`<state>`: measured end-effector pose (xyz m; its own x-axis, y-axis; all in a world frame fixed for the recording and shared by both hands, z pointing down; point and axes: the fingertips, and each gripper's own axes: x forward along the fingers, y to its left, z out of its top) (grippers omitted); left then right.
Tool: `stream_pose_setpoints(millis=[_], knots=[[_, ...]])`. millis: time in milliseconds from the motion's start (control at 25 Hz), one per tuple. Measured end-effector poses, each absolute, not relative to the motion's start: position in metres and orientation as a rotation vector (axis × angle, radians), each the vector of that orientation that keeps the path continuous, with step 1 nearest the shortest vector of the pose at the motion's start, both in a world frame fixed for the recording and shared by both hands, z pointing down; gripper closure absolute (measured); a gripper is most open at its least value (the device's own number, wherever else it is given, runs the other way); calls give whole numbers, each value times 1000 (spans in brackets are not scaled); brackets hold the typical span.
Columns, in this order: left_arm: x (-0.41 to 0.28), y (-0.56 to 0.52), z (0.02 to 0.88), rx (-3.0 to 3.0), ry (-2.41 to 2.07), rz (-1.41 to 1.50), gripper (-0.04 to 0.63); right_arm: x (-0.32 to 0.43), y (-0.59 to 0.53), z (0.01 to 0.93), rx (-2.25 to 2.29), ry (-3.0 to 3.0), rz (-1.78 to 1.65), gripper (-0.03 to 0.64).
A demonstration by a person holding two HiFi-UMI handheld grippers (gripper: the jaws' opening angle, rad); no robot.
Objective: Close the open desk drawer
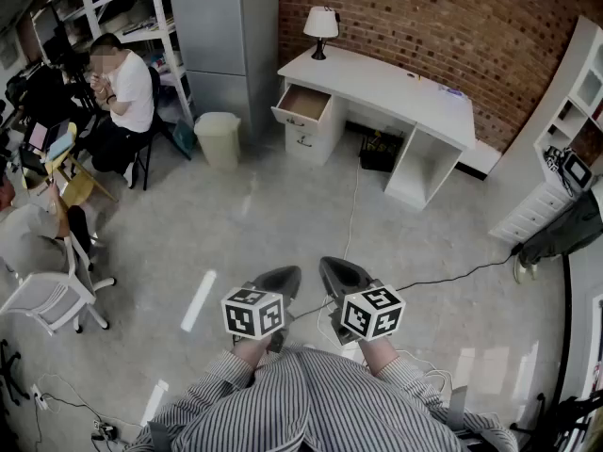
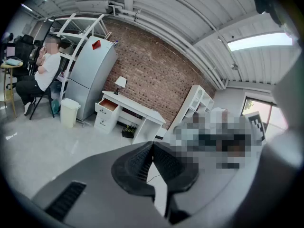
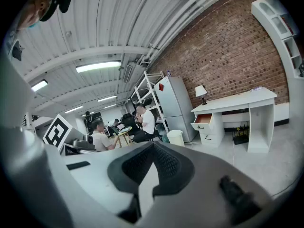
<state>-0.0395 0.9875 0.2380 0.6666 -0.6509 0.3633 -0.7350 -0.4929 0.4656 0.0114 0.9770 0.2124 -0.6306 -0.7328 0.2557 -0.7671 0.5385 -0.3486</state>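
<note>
- drawer (image 1: 303,104) hangs open at the surface (image 1: 396,88), far across the floor.
- left tongs (image 1: 279,279) & right tongs (image 1: 337,273) closed, empty.
- nothing done yet: approach + push remain.

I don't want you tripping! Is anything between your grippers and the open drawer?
Only a thin cable lies on the floor. The bin stands beside the open drawer, out of the way. Nothing else visible blocks the left gripper or right gripper.
</note>
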Motion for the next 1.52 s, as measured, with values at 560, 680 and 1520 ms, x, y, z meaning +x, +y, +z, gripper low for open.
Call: stream_pose_setpoints(millis=[560,680,1520], knots=[[-29,976,235,2282,-1048,125,583,10,974,210,1237,-2726,587,600],[-23,972,229,2291,-1030,52,583,8,973,197,1192,-2855,597,600],[20,934,263,2224,-1094,138,583,48,934,244,1167,-2722,683,600]])
